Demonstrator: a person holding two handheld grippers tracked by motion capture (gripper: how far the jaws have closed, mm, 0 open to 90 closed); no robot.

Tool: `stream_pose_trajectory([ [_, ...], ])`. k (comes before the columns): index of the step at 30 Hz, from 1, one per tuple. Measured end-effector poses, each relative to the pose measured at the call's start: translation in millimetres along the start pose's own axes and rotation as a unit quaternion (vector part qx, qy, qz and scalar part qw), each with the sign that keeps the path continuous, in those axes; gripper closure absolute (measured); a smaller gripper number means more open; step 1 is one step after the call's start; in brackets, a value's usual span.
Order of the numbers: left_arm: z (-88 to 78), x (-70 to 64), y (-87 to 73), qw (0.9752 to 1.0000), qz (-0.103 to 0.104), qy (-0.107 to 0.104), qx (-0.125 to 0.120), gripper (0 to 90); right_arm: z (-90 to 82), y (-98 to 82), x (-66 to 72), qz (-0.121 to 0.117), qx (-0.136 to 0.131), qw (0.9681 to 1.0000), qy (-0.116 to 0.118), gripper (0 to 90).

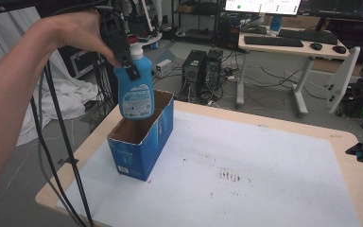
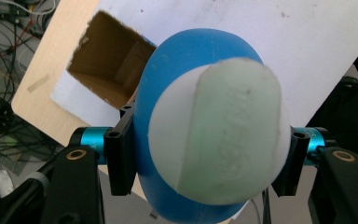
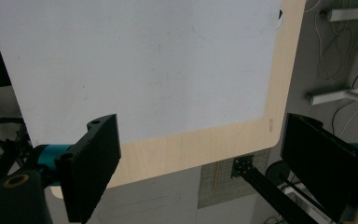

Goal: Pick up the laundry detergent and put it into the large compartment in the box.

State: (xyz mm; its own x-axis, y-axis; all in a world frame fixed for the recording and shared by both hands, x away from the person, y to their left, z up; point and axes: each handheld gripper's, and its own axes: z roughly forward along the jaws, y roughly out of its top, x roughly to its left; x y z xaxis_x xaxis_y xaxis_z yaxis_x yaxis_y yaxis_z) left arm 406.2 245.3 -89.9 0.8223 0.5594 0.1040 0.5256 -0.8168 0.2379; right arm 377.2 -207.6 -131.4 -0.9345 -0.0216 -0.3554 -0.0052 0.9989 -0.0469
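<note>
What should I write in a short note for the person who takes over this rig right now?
Left gripper: shut on the blue bottle, gripping its neck below the white cap; the bottle hangs upright above the open blue box.
Right gripper: open, holding nothing, over the near right edge of the table.
Box stands at the left of the white mat, top flaps open.
Done: bottle picked up and brought over the box.
Left: probably lower the bottle into the box and release.

A bright blue bottle (image 1: 135, 90) with a white cap and pale printed label. A blue box (image 1: 142, 142), plain brown inside. A pale wood bench (image 1: 345, 142) under a white, dark-smudged mat (image 1: 264, 165).
</note>
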Motion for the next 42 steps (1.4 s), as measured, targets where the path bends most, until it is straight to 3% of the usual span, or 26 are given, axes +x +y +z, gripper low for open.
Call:
stream_pose_trajectory([
  [33,59.8,12.1,-14.0,0.9997,-0.006,-0.019,0.014,38.1,10.7,-2.7,-1.3,0.002,0.007,0.9999,0.009,11.3],
  [42,92.0,11.9,-20.5,0.9992,-0.003,-0.032,0.023,38.1,16.4,-0.8,-1.1,-0.002,0.008,0.9998,0.015,11.3],
])
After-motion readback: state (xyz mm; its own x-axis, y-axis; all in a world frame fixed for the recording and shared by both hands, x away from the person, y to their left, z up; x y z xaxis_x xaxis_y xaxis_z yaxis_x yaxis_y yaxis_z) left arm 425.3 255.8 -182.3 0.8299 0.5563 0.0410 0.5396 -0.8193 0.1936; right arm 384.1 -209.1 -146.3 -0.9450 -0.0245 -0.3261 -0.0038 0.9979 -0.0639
